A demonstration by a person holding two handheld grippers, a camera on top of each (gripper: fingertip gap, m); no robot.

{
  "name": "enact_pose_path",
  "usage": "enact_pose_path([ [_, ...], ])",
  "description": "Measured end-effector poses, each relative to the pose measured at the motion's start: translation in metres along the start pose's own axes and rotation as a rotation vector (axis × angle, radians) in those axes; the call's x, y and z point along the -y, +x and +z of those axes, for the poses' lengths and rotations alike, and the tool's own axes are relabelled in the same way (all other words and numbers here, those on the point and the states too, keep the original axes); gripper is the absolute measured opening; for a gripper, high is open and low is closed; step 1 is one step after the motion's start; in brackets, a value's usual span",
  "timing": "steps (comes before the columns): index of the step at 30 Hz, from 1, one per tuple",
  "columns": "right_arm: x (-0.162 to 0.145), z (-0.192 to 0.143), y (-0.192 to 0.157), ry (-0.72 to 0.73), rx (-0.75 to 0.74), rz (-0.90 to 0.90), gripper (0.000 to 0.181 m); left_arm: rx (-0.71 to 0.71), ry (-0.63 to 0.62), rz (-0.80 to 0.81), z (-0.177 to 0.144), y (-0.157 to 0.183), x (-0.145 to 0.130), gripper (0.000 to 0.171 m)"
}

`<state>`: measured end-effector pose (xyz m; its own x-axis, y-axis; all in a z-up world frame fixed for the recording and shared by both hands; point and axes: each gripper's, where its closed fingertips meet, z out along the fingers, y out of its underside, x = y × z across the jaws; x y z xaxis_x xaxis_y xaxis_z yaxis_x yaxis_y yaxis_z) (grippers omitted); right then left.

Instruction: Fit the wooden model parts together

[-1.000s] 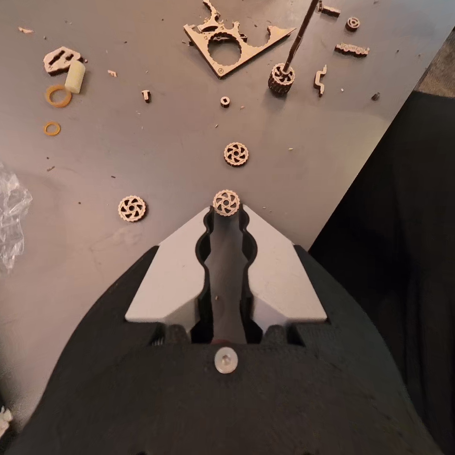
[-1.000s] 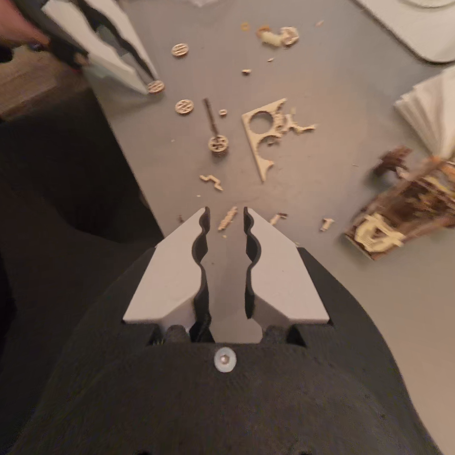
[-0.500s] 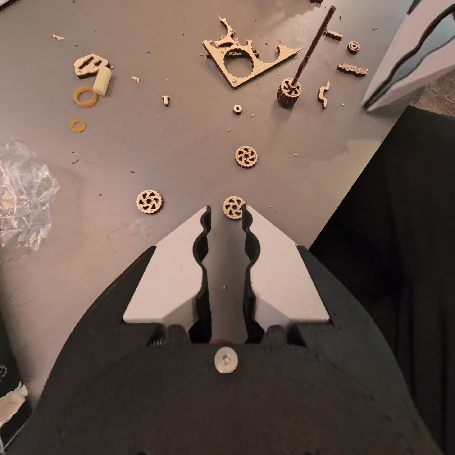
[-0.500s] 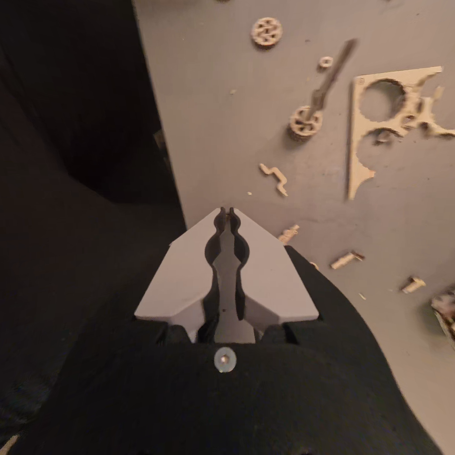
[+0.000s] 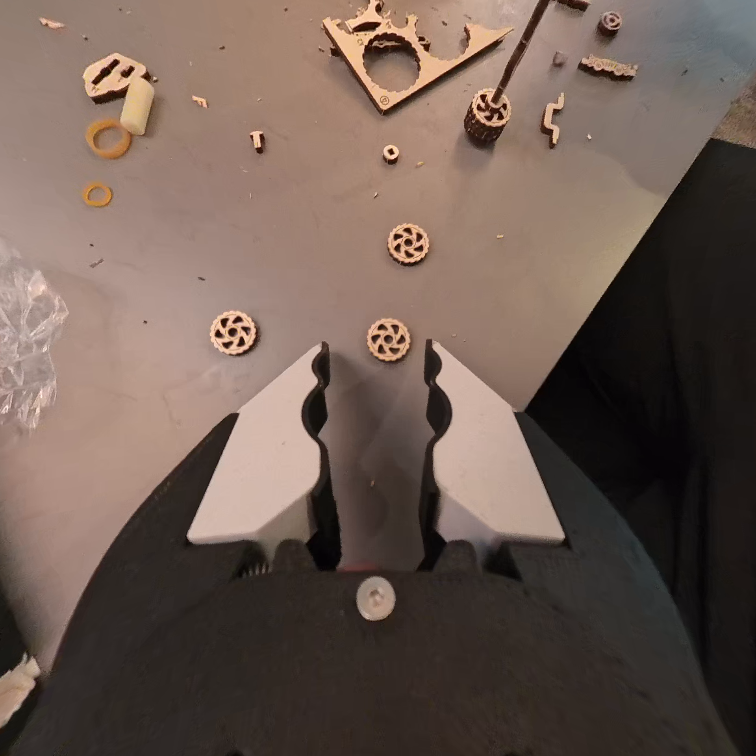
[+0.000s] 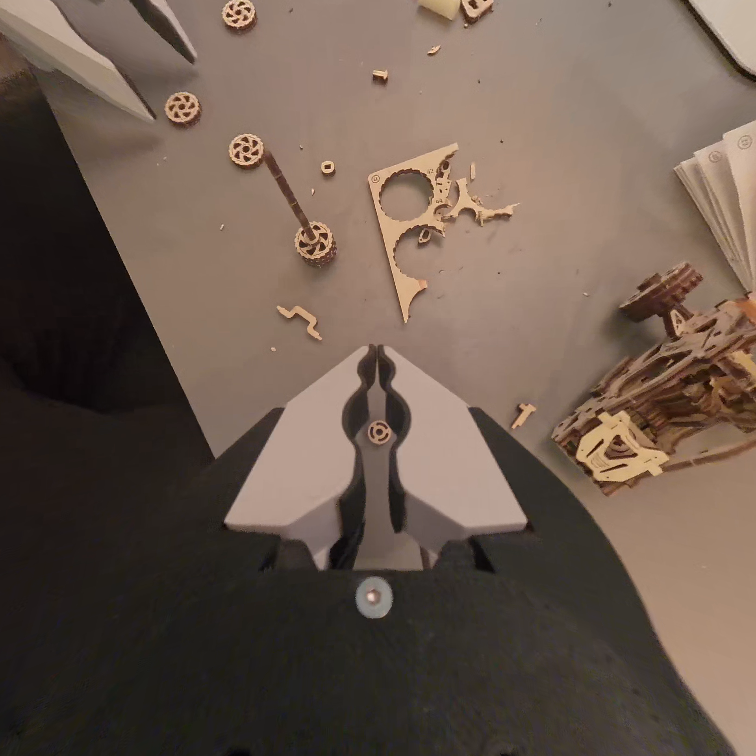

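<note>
My left gripper [image 5: 376, 347] is open and empty, low over the grey table [image 5: 245, 245]. A flat wooden gear [image 5: 388, 339] lies on the table just ahead of its tips. Two like gears lie to the left [image 5: 234, 332] and farther ahead [image 5: 408, 244]. A stack of gears on a dark axle [image 5: 487, 115] stands at the back right. My right gripper [image 6: 376, 347] is shut, tip to tip. A small wooden ring [image 6: 378, 433] shows through the hollow between its fingers; I cannot tell if it is held. The axle stack [image 6: 315, 243] stands ahead to its left. The left gripper [image 6: 174, 88] shows at the top left.
A triangular scrap sheet [image 6: 403, 229] lies mid-table. A partly built wooden model [image 6: 662, 409] and a paper booklet [image 6: 728, 196] sit at the right. Clear plastic wrap [image 5: 24, 347], rubber rings [image 5: 108, 138] and small loose parts lie about. The table edge [image 5: 572, 347] runs diagonally at the right. Some 20 cm of space lies between my two pairs of fingers. To the axle stack [image 6: 315, 243]: right tips about 7 cm, left tips about 12 cm. It is also in sight in the left wrist view [image 5: 493, 103].
My left gripper has opened wide and let go of the gear, which now lies on the table. My right gripper has shut and swung over the table.
</note>
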<state>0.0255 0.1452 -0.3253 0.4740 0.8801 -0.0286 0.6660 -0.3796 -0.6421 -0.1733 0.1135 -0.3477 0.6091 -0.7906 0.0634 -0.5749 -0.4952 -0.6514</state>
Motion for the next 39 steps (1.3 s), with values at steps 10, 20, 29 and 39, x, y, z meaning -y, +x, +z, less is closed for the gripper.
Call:
enact_pose_path([
  [10,0.027,0.036,0.007,-0.07,-0.006,-0.119,0.022,0.013,0.015,-0.023,0.0,-0.007,0.006,0.045],
  [20,0.04,0.036,0.012,-0.061,0.033,-0.081,0.005,0.007,0.084,-0.074,-0.009,-0.022,0.009,0.042],
  [29,0.047,-0.077,0.057,0.084,-0.171,-0.042,0.005,0.091,0.12,-0.132,-0.023,-0.051,0.002,0.042],
  [39,-0.099,-0.111,0.121,-0.103,-0.334,0.319,0.008,0.286,0.094,-0.138,-0.03,-0.092,-0.003,0.051],
])
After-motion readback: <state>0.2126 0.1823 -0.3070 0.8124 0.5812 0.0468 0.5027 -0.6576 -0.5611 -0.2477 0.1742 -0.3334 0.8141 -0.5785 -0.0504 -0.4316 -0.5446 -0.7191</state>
